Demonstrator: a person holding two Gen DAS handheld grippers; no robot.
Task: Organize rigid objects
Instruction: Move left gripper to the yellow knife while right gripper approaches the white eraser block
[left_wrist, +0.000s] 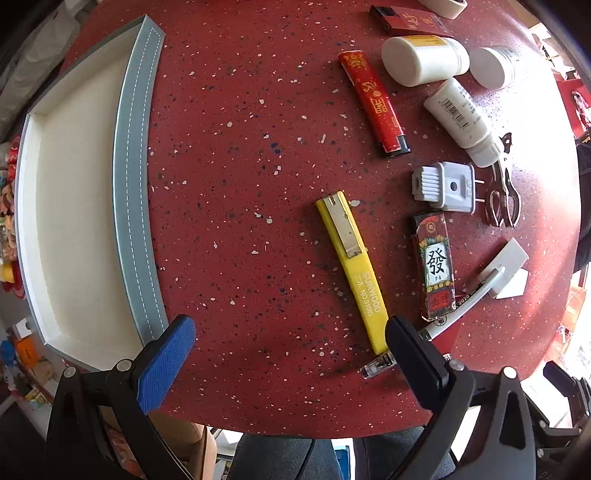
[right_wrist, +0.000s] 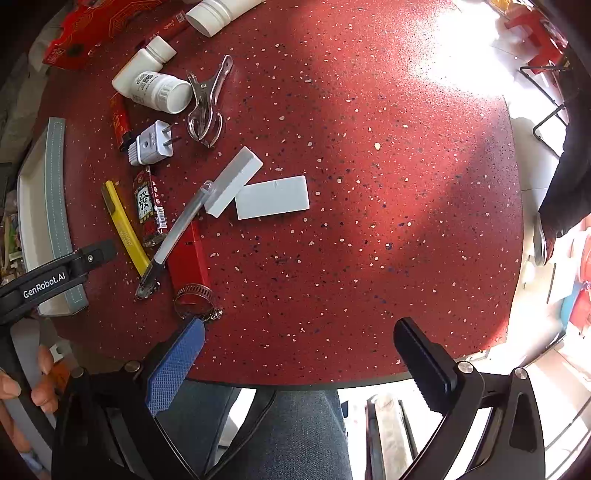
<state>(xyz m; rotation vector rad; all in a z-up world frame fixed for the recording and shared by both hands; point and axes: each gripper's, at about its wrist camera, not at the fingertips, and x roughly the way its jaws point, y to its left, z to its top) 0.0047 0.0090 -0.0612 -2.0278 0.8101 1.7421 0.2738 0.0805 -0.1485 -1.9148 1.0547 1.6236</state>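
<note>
A grey-rimmed tray with a bare white floor lies at the left of the red speckled table; it also shows in the right wrist view. Loose items lie to its right: a yellow utility knife, a red lighter, a white plug adapter, a mahjong-print box, a marker pen, white bottles and a metal clip. My left gripper is open above the table's near edge, just below the knife. My right gripper is open and empty over the near edge.
Two white flat blocks lie mid-table, with a red box and a metal hose clamp near the pen. Red packaging sits at the far edge. The person's legs are below the table edge.
</note>
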